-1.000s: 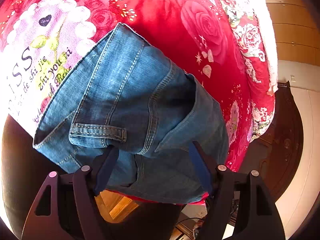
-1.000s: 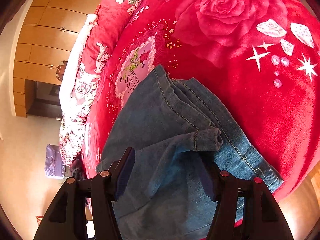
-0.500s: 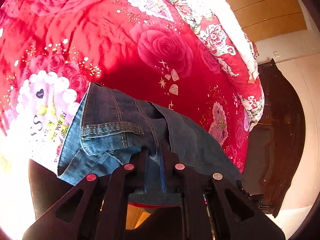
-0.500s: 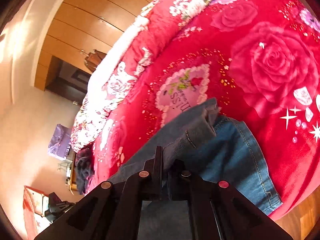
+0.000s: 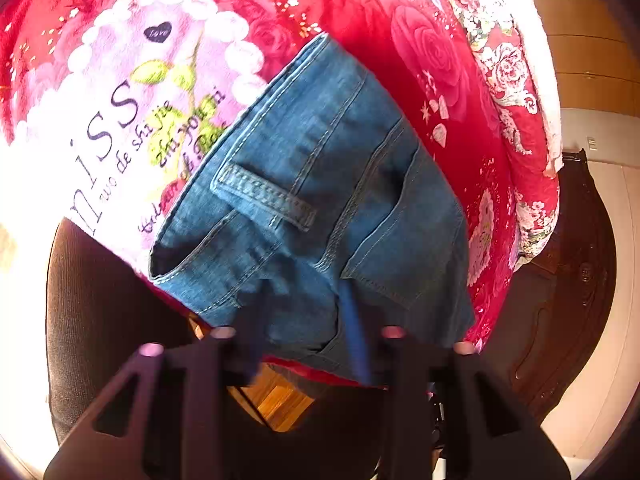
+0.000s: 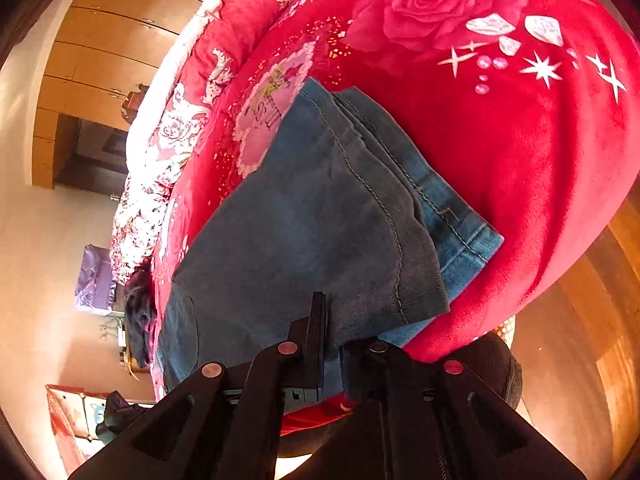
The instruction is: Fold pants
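Observation:
Blue denim pants lie folded in layers on the red rose blanket, near the bed's front edge. My left gripper hovers blurred at their near edge. Its jaws are opening, wide apart, and the pads press on nothing. In the right wrist view the pants spread over the blanket, with a hem sticking out at the right. My right gripper is almost shut with a strip of denim in the narrow gap, and its jaws are starting to open.
A floral quilt is bunched along the far side of the bed, above a dark wooden bed frame. Wood floor shows below the bed edge. A wooden wardrobe and dark clothes stand beyond. A person's dark trouser leg is close by.
Half a second ago both grippers were shut on a raised denim edge. Now the pants lie flatter, the left jaws have spread apart, and the right still pinches denim.

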The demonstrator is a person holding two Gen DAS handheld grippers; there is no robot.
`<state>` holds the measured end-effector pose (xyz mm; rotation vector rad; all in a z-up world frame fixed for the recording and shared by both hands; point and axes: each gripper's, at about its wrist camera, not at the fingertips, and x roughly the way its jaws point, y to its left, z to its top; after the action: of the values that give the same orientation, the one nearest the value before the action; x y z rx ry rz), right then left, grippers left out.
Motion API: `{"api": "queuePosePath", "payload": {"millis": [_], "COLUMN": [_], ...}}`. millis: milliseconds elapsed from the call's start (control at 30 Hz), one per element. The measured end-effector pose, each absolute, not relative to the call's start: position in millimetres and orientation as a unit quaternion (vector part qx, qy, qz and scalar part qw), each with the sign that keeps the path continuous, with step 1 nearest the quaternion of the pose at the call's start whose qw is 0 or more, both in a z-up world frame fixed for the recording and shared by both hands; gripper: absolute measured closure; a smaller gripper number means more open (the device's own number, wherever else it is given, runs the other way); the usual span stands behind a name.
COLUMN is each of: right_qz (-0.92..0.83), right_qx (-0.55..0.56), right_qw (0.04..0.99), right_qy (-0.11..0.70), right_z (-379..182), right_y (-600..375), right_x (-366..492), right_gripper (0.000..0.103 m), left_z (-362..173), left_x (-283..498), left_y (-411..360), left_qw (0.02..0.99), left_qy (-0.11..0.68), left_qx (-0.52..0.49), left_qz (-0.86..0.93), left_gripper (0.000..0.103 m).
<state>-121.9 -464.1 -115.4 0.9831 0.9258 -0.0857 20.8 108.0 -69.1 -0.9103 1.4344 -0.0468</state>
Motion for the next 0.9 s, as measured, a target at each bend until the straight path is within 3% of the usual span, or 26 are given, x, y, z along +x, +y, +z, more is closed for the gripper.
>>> {"api": "queuePosePath", "payload": {"millis": [33,300,367,400,433,567,800,900], "right_qz": [-0.039,-0.044,-0.043,-0.04,-0.036,-0.025,0.023,0.014], "right_qx": [0.462,0.482,0.487,0.489,0.49,0.472,0.482,0.485], "right_qw": [0.776,0.764,0.764,0.764,0.764,0.776,0.801,0.794], "right_qy": [0.428,0.426,0.421,0.419,0.418,0.418,0.355,0.367], "right_z": [-115.9,-121.1,-121.7,-122.5,-123.4,-120.3,-64.5,-67.2], "right_y": [-466.2,-468.7,-469.0,-468.9,-469.3,-466.0,-464.1,-465.4], "right_x": [-120.9,-115.8,-115.1,-112.9,-110.9,-99.6,-126.6,-143.7], "right_gripper": [0.095,0.093,0.093,0.093,0.093,0.098,0.1,0.1], "left_z": [-69.5,-102.9,-100.1,-99.3,-99.9,-88.5,-22.9,-33.7], "left_x": [23.9,57.4,61.5,65.5,71.5,71.8,18.1,0.0], "left_y": [108.9,86.4,83.8,81.5,78.4,76.3,99.8,100.0], "left_qw": [0.663,0.653,0.659,0.658,0.659,0.669,0.677,0.67], "left_qy": [0.626,0.638,0.638,0.643,0.648,0.649,0.623,0.644], "left_qx": [-0.41,-0.407,-0.397,-0.39,-0.379,-0.361,-0.382,-0.363], "left_qz": [-0.014,-0.016,-0.025,-0.037,-0.043,-0.043,-0.08,-0.065], "left_gripper": [0.02,0.022,0.056,0.088,0.1,0.1,0.1,0.1]}}
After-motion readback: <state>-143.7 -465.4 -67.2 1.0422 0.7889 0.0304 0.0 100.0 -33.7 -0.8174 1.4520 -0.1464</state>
